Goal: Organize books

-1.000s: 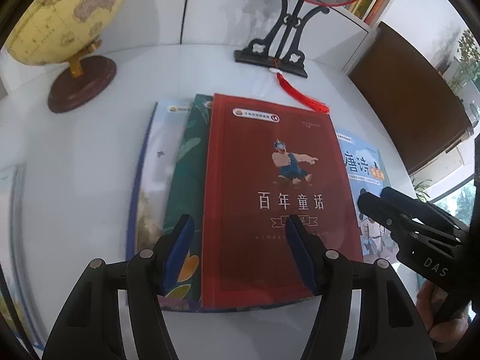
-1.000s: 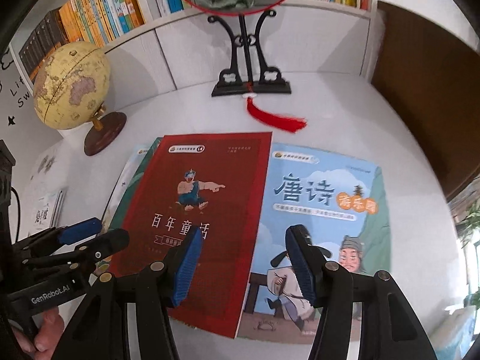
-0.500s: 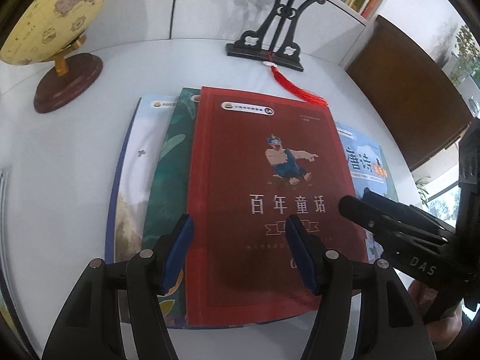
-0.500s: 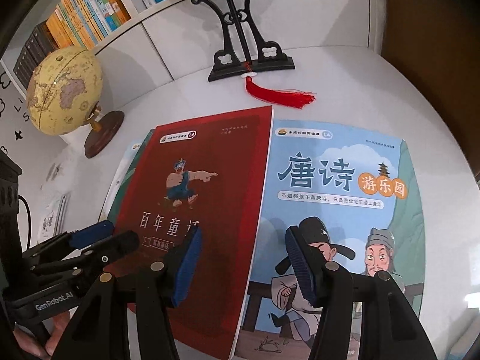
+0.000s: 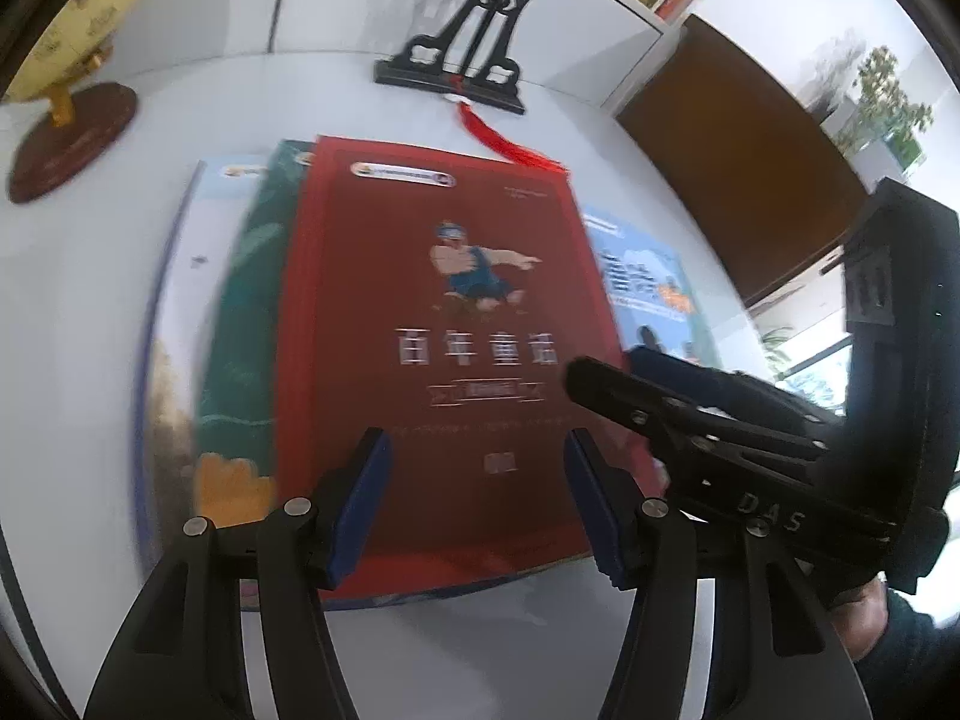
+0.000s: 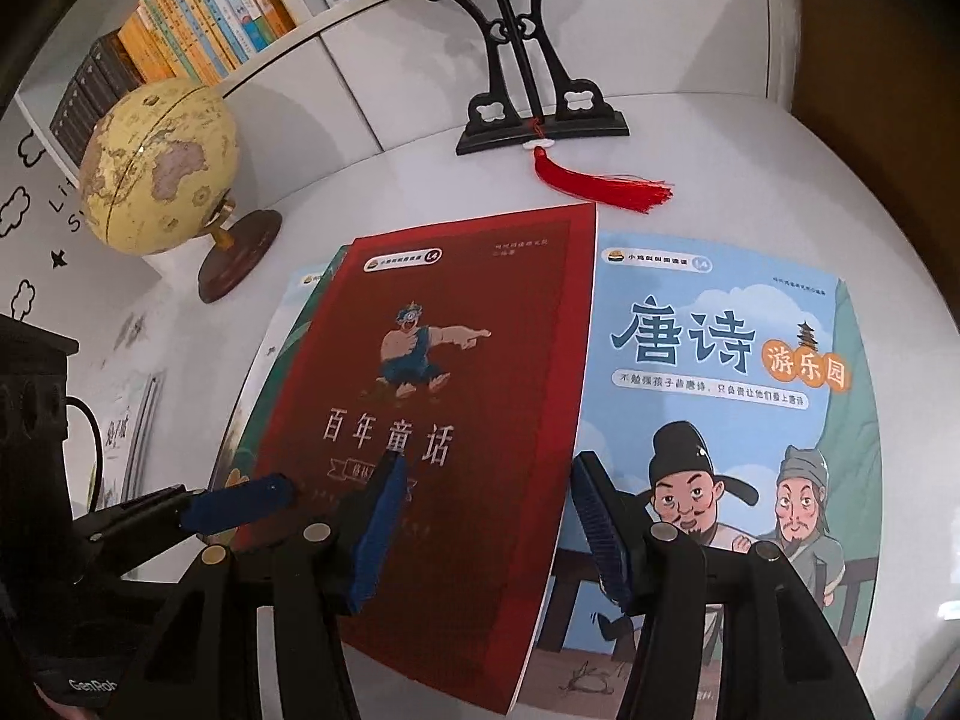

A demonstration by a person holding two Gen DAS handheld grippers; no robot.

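Note:
A red book point(image 5: 444, 324) lies on top of several overlapping books on the white table; it also shows in the right wrist view point(image 6: 444, 396). A green book point(image 5: 240, 324) and a pale book point(image 5: 174, 312) stick out to its left. A blue book point(image 6: 726, 384) lies under its right edge and shows in the left wrist view point(image 5: 648, 282). My left gripper point(image 5: 477, 504) is open over the red book's near end. My right gripper point(image 6: 486, 534) is open, straddling the red book's right edge near the front. It enters the left wrist view point(image 5: 606, 372) from the right.
A globe point(image 6: 159, 174) on a wooden base stands at the back left. A black fan stand point(image 6: 534, 114) with a red tassel point(image 6: 606, 186) stands behind the books. A bookshelf point(image 6: 198, 24) runs along the back. A brown panel point(image 5: 738, 168) lies to the right.
Both grippers have moved closer to the books. The right gripper has shifted left, from over the blue book to the red book's right edge. Both stay open.

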